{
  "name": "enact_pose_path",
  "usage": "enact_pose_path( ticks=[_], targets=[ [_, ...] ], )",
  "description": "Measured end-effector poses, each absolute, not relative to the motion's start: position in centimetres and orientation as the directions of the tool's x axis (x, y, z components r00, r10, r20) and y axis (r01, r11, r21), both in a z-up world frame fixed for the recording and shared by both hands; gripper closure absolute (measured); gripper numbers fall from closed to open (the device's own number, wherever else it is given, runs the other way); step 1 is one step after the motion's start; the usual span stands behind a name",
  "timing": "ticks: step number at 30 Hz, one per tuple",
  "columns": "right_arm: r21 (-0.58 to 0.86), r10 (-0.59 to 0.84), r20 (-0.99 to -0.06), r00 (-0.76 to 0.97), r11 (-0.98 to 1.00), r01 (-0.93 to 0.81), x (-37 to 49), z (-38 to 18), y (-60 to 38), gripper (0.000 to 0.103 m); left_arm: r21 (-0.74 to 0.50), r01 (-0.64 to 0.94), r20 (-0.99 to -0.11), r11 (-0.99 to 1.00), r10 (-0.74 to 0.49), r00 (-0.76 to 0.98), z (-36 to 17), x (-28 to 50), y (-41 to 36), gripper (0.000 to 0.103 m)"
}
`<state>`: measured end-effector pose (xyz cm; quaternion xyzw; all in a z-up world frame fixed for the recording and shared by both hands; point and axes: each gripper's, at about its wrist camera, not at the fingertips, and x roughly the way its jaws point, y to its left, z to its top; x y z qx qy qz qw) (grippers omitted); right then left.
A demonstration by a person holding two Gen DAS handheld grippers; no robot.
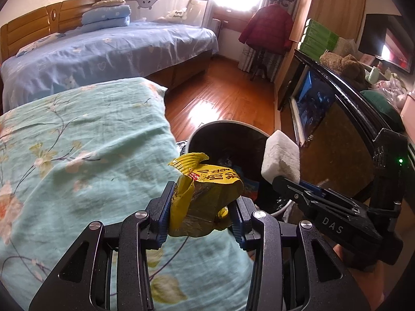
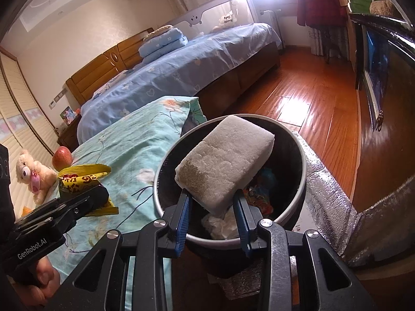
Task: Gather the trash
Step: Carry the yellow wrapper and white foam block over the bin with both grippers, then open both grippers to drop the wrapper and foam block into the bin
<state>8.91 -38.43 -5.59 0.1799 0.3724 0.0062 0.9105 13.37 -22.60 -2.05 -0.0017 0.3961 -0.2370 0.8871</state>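
Two grippers each carry a piece of rubbish above the edge of a bed. Nearest in the left wrist view, the left gripper has its jaws clamped on a crumpled yellow wrapper with red print, held over the teal floral bedspread. In the right wrist view, the right gripper has its jaws closed on the lower end of a white foam block, soiled at one corner, which hangs tilted right over the mouth of the black trash bin. Inside the bin lie crumpled white paper and some colourful wrappers. The bin stands just beside the bedspread's edge, on a silver foil mat. On the bedspread at the far left sit a small teddy bear and a red apple. Beyond the bin stretches a glossy wooden floor. Farther off stands a large bed under a blue sheet with a folded blue quilt, and a red jacket hangs near the bright window.
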Motion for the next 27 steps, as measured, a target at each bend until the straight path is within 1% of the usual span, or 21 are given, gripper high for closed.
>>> enact_pose_path(
  ticks=[17, 22, 24, 26, 27],
  targets=[
    [0.326, 0.156, -0.719, 0.677, 0.936, 0.130, 11.6, -6.6, -41.1, 0.069, -0.176, 0.462, -0.734, 0.869, -0.429, 0.526, -3.1, 15.8, -26.0, 0.065],
    [0.325, 0.159, -0.727, 0.668, 0.937, 0.131, 12.2, -6.8, -41.5, 0.066, -0.184, 0.464, -0.746, 0.867, -0.430, 0.508, -3.5, 16.5, -26.3, 0.064],
    [0.323, 0.158, -0.730, 0.665, 0.937, 0.132, 12.4, -6.7, -41.7, 0.065, -0.185, 0.463, -0.750, 0.867, -0.429, 0.503, -3.6, 16.8, -26.5, 0.059],
    [0.326, 0.159, -0.732, 0.663, 0.936, 0.134, 12.5, -6.7, -41.9, 0.064, -0.190, 0.461, -0.749, 0.867, -0.432, 0.503, -3.6, 16.9, -26.4, 0.057],
    [0.328, 0.160, -0.732, 0.662, 0.935, 0.136, 12.6, -6.7, -42.0, 0.062, -0.190, 0.462, -0.749, 0.866, -0.433, 0.502, -3.6, 17.0, -26.5, 0.055]
  ],
)
